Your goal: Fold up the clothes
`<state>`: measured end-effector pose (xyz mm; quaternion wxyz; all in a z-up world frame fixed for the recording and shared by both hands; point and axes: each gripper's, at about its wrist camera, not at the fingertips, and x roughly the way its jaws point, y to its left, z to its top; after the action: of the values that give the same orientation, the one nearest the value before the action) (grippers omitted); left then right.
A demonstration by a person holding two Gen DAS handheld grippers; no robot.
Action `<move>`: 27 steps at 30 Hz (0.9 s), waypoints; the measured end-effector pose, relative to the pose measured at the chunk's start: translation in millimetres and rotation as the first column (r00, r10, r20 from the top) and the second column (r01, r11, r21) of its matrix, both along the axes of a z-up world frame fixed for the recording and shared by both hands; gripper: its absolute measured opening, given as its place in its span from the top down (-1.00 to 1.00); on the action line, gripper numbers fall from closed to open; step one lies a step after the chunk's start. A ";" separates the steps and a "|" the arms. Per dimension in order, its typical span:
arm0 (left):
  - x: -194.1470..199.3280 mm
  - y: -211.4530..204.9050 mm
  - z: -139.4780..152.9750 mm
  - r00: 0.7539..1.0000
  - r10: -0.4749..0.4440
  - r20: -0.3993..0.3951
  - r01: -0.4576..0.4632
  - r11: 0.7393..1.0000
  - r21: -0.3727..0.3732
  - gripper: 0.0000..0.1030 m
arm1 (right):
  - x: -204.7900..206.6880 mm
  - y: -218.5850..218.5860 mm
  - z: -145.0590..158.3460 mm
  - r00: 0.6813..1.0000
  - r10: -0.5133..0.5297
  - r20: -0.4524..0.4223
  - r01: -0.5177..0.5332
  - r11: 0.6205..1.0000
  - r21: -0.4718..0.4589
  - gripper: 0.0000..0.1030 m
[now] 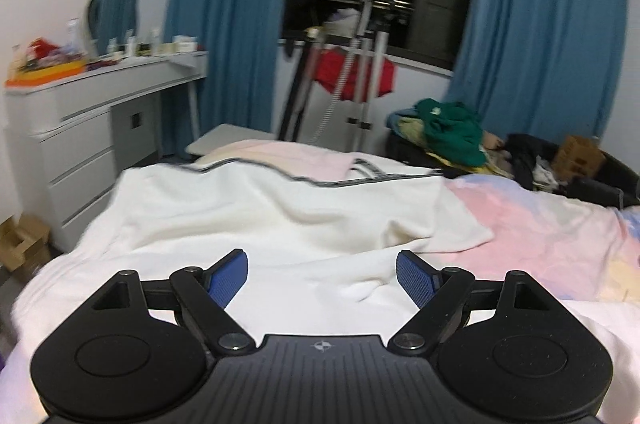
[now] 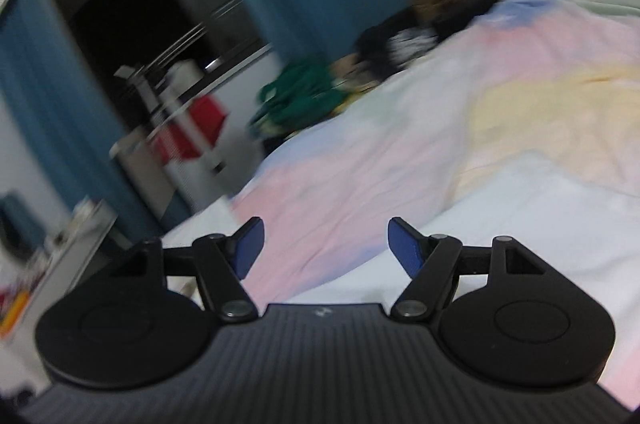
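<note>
Both empty: left gripper (image 1: 322, 278), right gripper (image 2: 326, 246) spread apart above white garment (image 1: 256, 208); dark-trimmed edge rumpled.

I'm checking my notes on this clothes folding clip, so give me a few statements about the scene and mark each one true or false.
1. The left gripper is open and holds nothing. True.
2. The right gripper is clamped on a sleeve. False: its jaws stand apart with nothing between them.
3. A white garment lies spread on the bed. True.
4. The curtains are red. False: they are blue.
5. A green garment sits in a pile beyond the bed. True.
</note>
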<state>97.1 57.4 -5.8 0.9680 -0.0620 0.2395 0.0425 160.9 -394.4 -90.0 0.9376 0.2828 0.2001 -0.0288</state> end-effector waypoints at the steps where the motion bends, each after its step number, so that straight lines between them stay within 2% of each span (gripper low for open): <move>1: 5.6 -0.8 -5.0 1.000 -0.008 -0.003 0.008 1.000 0.000 -0.61 | 2.3 6.2 -0.6 1.000 0.028 -0.004 -0.028 1.000 0.000 -0.39; 6: 31.0 -2.1 -32.1 0.999 -0.042 -0.024 0.042 0.999 -0.003 -0.60 | 20.5 37.9 -11.8 0.982 0.179 -0.058 -0.177 0.984 0.031 -0.39; 9: 46.3 -2.9 -48.4 0.997 -0.063 -0.036 0.063 0.998 -0.005 -0.60 | 47.2 57.0 -23.7 0.956 0.269 -0.119 -0.260 0.961 0.090 -0.39; 11: 56.4 -3.4 -59.3 0.996 -0.077 -0.044 0.076 0.997 -0.007 -0.61 | 69.4 73.3 -32.2 0.943 0.294 -0.156 -0.280 0.954 0.106 -0.38; 13: 61.9 -1.7 -70.8 0.995 -0.091 -0.040 0.091 0.996 0.011 -0.61 | 99.1 84.3 -45.3 0.935 0.307 -0.177 -0.277 0.944 0.179 -0.38; 16: 75.6 -1.2 -89.3 0.991 -0.120 -0.057 0.122 0.992 0.026 -0.61 | 140.4 97.1 -70.7 0.944 0.289 -0.161 -0.225 0.916 0.331 -0.38; 19: 83.0 5.6 -101.3 0.990 -0.120 -0.069 0.119 0.993 -0.021 -0.61 | 178.5 113.5 -92.0 0.959 0.242 -0.149 -0.165 0.902 0.400 -0.37; 22: 92.7 15.7 -112.1 0.988 -0.128 -0.082 0.120 0.989 -0.088 -0.60 | 217.1 133.0 -108.3 0.962 0.220 -0.159 -0.138 0.901 0.410 -0.36; 23: 94.8 18.9 -115.3 0.988 -0.129 -0.084 0.120 0.987 -0.104 -0.60 | 229.8 139.5 -113.4 0.963 0.214 -0.166 -0.130 0.903 0.410 -0.30; 25: 97.1 26.0 -122.1 0.988 -0.136 -0.071 0.125 0.982 -0.142 -0.61 | 251.6 150.8 -117.9 0.963 0.199 -0.180 -0.126 0.928 0.349 -0.21; 27: 101.5 31.7 -129.2 0.988 -0.142 -0.059 0.130 0.977 -0.171 -0.61 | 266.3 154.8 -118.3 0.971 0.156 -0.180 -0.096 0.948 0.302 -0.04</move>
<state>198.6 89.1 -135.0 0.9509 -0.1245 0.2803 -0.0419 427.2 -239.6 -208.3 0.8605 0.3999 0.3140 0.0327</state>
